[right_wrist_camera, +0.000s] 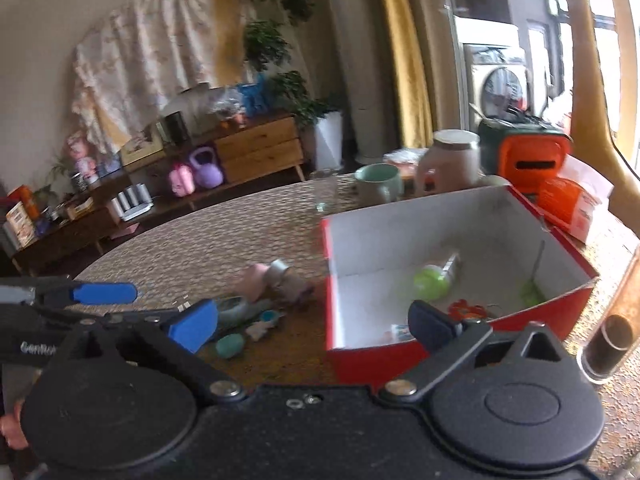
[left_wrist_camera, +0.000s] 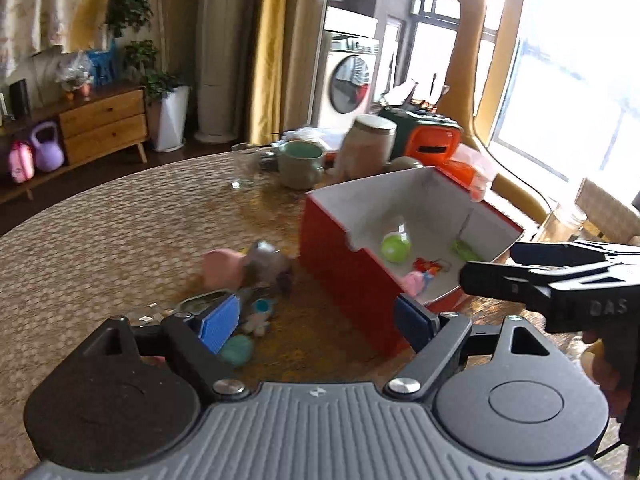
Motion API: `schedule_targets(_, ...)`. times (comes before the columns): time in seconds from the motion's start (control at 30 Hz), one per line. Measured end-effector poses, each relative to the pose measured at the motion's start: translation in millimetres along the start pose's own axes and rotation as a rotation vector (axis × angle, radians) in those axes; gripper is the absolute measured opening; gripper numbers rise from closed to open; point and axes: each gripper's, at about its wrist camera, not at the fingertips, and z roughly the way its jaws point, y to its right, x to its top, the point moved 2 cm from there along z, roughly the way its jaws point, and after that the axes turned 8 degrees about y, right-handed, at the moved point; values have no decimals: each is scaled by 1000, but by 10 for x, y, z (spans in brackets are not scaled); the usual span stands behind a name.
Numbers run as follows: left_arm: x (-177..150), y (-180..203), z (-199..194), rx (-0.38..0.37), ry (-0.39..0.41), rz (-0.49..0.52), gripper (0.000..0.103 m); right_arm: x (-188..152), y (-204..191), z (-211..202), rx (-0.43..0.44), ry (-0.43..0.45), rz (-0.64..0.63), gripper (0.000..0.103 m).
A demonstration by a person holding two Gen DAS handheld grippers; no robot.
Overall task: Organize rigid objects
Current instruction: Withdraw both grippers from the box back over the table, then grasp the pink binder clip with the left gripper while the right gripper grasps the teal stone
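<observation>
An open red box (left_wrist_camera: 352, 280) (right_wrist_camera: 560, 308) with a white inside stands on the woven table. In it lie a green ball (left_wrist_camera: 395, 246) (right_wrist_camera: 431, 282), a red trinket (left_wrist_camera: 427, 266) (right_wrist_camera: 466, 309), a small pink toy (left_wrist_camera: 414, 281) and a green scrap (left_wrist_camera: 464, 249). Left of the box lies a heap of small toys: a pink one (left_wrist_camera: 222, 267) (right_wrist_camera: 256, 276), a grey cylinder (left_wrist_camera: 264, 266) (right_wrist_camera: 280, 270), a teal piece (left_wrist_camera: 238, 350) (right_wrist_camera: 230, 345). My left gripper (left_wrist_camera: 316, 324) stands open over the box's near corner, nothing between its fingers. My right gripper (right_wrist_camera: 312, 326) is open at the box's near wall, also empty.
At the table's far side stand a green mug (left_wrist_camera: 300, 160) (right_wrist_camera: 378, 183), a lidded jar (left_wrist_camera: 366, 146) (right_wrist_camera: 450, 164), an orange-green case (left_wrist_camera: 432, 136) (right_wrist_camera: 528, 156) and a glass (right_wrist_camera: 324, 192). A dark tube (right_wrist_camera: 612, 340) stands right of the box. The other gripper's body (left_wrist_camera: 560, 280) crosses the right edge.
</observation>
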Motion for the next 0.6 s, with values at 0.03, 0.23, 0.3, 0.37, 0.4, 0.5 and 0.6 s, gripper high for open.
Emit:
schedule_targets(0.03,-25,-39,-18,4,-3,2,85,-25,-44,-3,7,1,-14,102)
schedule_targets(0.23,-195,-378,-128,52,-26,-26,85,-217,-345,15,70,3,-127,102)
schedule_targets(0.3,-237,-502,-143,82,-36,-48,85,-288,-456,37,93,-5,-157,102)
schedule_targets(0.37,-278,-607,-142,105,-38,-51,85,-342,-567,61,110,-15,-179,102)
schedule_targets(0.4,-296,-645,-136,116,-35,-41,85,-371,-618,93,119,-23,-190,102)
schedule_targets(0.5,-356,-738,-106,137,-33,-4,85,-470,-764,156,145,-43,-211,102)
schedule_targets(0.6,-403,-851,-43,141,-41,-12,85,-539,-861,278,167,-67,-223,101)
